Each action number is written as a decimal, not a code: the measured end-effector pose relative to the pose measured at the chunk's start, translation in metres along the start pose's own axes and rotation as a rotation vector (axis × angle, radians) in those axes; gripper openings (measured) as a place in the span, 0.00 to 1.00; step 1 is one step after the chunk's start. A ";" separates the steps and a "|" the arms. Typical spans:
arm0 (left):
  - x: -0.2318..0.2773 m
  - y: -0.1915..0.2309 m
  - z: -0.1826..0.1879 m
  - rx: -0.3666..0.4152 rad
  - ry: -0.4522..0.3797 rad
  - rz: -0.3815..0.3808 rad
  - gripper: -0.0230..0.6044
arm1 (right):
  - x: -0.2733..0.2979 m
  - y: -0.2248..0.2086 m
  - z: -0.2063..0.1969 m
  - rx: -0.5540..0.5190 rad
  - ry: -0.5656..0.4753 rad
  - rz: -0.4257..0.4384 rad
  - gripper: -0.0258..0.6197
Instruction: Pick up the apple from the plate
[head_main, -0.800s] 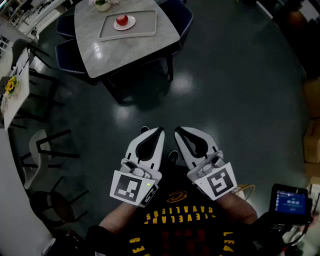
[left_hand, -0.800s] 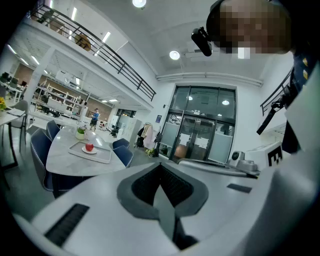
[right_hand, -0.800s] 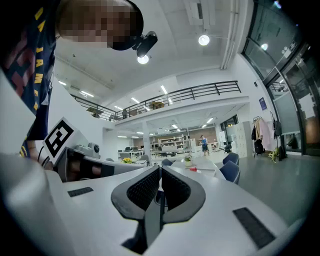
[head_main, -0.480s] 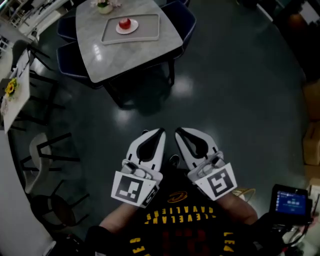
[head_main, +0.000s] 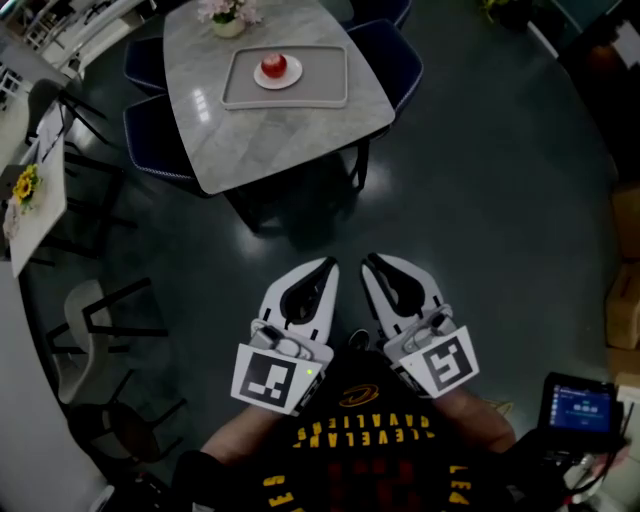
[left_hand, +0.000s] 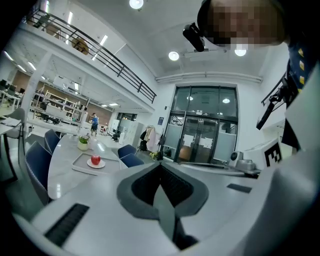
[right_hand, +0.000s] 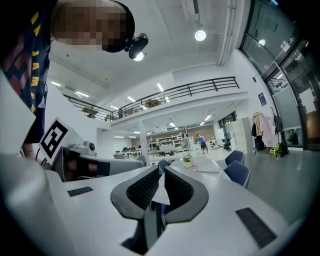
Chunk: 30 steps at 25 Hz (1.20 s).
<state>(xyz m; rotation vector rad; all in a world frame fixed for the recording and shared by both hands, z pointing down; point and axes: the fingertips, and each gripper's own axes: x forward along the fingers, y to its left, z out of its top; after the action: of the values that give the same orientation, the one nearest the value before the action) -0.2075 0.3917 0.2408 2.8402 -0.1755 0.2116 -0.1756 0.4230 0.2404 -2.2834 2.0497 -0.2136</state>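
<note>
Step in hand, as I read it: approach, no reach begun.

- Apple (head_main: 273, 65): sits on a small white plate (head_main: 291, 78), plate in a grey tray (head_main: 325, 88), on the far half of the tabletop (head_main: 290, 140). Flower pot (head_main: 227, 18) just behind the tray, dark chairs (head_main: 150, 135) tucked round the sides. Left gripper view has the same apple (left_hand: 95, 159) low on its left, well off that tool's axis.
- Left tool (head_main: 326, 268): held close to the chest over bare floor (head_main: 480, 200), well apart from the tabletop. Jaws together, nothing between them.
- Right tool (head_main: 374, 262): just beside the left one, same height and heading. Jaws meet at the tips, nothing clamped. Its view shows no apple.

Next move, my call: walk in until the tray is within reach, pick one tool, spread its jaws wider than the apple, and come down or in so the pads straddle the fruit above the plate rim. The apple is round and smooth, so seat the pads on its widest part before closing, or it may squirt out.
</note>
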 end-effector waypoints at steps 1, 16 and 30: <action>0.003 0.010 0.003 -0.001 -0.001 0.004 0.04 | 0.012 -0.001 0.001 -0.002 0.001 0.001 0.08; 0.028 0.113 0.038 -0.014 0.008 -0.015 0.04 | 0.122 -0.003 0.007 -0.040 0.085 -0.034 0.08; 0.106 0.158 0.059 0.053 0.019 0.089 0.04 | 0.191 -0.075 0.014 0.030 0.040 0.058 0.08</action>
<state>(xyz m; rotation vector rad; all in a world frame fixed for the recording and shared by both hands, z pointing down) -0.1185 0.2138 0.2456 2.8851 -0.2964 0.2654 -0.0797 0.2408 0.2484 -2.2161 2.1138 -0.2870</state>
